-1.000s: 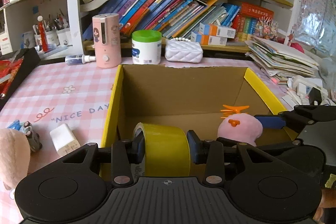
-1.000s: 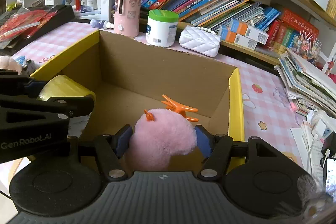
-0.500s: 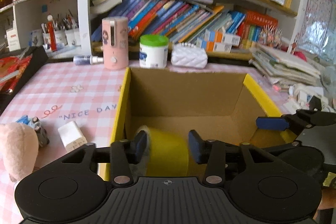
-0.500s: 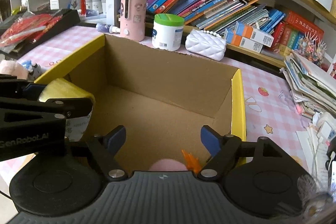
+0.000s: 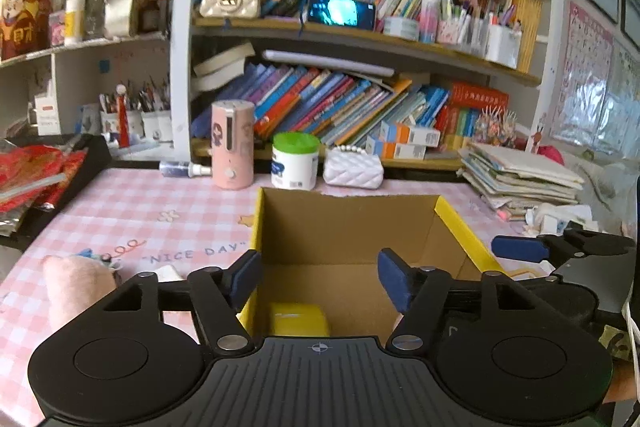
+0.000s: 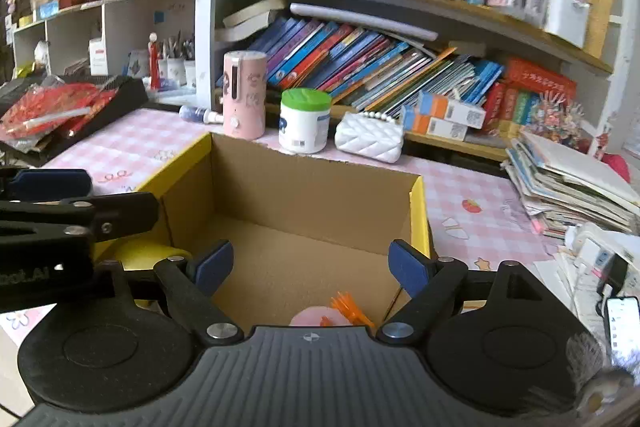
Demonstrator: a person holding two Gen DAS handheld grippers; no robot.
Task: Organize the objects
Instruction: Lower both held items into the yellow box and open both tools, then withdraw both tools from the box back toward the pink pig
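A: Pink checked cloth covers the table point(image 5: 132, 203), with full bookshelves behind. What is done so far?

B: Going from the left: a pink plush point(image 5: 74, 287) lies on the cloth, outside the box, and a small white block point(image 5: 168, 271) is just beside it, half hidden by the left gripper point(image 5: 318, 281). I think these two are not yet organized.

A: And the grippers?

B: The left gripper has its fingers wide apart and holds nothing. It hangs over the left side of the box point(image 5: 348, 227). Below it, the yellow tape point(image 5: 298, 319) rests on the box floor near the left wall.

A: So the tape is placed?

B: Yes, it looks placed. Further right, the right gripper point(image 6: 310, 263) also has its fingers apart, with nothing between them. Under it a pink toy point(image 6: 320, 317) with orange parts lies on the box floor, mostly hidden by the gripper body.

A: What is left, then?

B: Two things are inside. The plush and the block on the left probably come next. Whether the bottle point(image 6: 244, 95), the jar point(image 6: 305, 121) and the white purse point(image 6: 369, 139) behind the box belong to the task, I cannot tell
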